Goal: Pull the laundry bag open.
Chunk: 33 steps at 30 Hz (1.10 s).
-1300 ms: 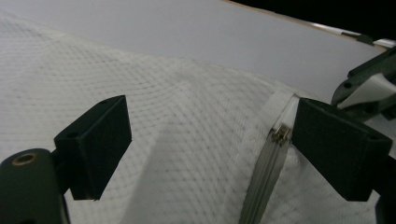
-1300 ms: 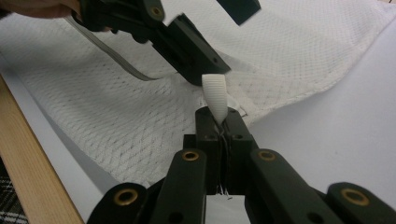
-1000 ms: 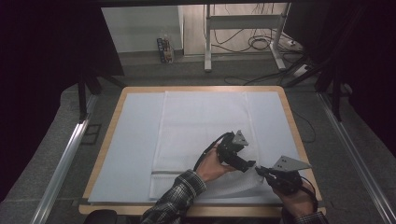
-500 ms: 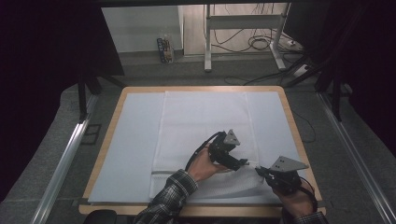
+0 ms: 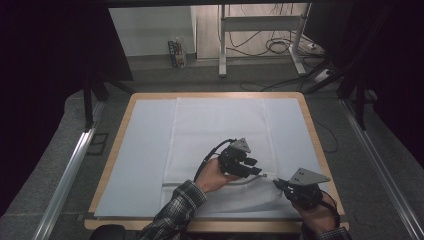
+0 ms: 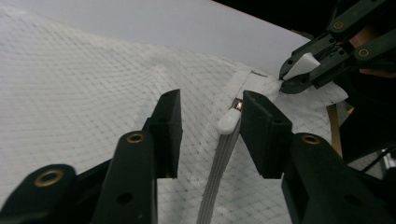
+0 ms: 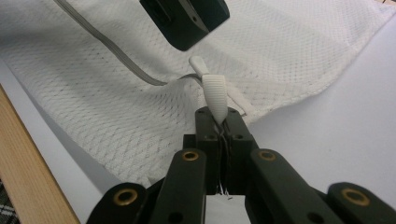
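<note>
Zipper pull [image 6: 229,122] of a white mesh bag [image 5: 240,197] approached near the front right corner of the desk [image 5: 120,117].

The right gripper [image 7: 219,125] is clenched on the bag's ribbed tab [image 7: 215,95]; the left gripper [image 6: 208,126] has just been closing, jaws astride the pull but not pressing. Closing off-centre could pinch mesh or let the pull slip aside, and excess tension might tear the tab free.

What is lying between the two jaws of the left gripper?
In the left gripper view, the white zipper pull and zipper of the mesh bag lie between the left gripper jaws.
</note>
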Tool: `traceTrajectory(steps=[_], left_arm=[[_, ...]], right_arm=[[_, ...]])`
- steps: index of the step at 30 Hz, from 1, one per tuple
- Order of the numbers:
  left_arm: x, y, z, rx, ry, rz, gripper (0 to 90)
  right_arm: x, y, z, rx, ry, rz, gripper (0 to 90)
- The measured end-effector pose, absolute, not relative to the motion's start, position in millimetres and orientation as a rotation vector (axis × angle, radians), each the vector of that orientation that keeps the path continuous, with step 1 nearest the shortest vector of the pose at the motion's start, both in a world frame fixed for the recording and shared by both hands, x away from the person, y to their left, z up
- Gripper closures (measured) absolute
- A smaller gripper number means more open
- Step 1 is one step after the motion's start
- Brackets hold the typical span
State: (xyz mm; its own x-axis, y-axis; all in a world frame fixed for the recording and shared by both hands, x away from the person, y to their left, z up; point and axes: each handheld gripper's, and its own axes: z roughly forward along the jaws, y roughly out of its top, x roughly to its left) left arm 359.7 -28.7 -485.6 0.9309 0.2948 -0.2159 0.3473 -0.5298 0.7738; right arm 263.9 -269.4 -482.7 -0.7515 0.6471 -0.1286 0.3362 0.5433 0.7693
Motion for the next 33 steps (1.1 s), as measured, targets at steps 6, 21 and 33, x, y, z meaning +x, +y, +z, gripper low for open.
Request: traceTrajectory(steps=[6, 21, 33], left_arm=[[364.6, -33.0, -493.5, 2.163, 0.446, -0.222, 66.7], [361.9, -38.0, -495.3, 2.209, 0.42, -0.307, 80.2], [359.4, -35.9, -497.1, 2.231, 0.421, -0.311, 84.3]], right_arm=[[262.4, -268.7, -482.3, 0.777, 2.382, 1.055, 86.5], [261.5, -268.0, -482.2, 0.749, 2.384, 1.035, 86.4], [262.8, -268.4, -483.2, 0.765, 2.394, 1.026, 86.2]])
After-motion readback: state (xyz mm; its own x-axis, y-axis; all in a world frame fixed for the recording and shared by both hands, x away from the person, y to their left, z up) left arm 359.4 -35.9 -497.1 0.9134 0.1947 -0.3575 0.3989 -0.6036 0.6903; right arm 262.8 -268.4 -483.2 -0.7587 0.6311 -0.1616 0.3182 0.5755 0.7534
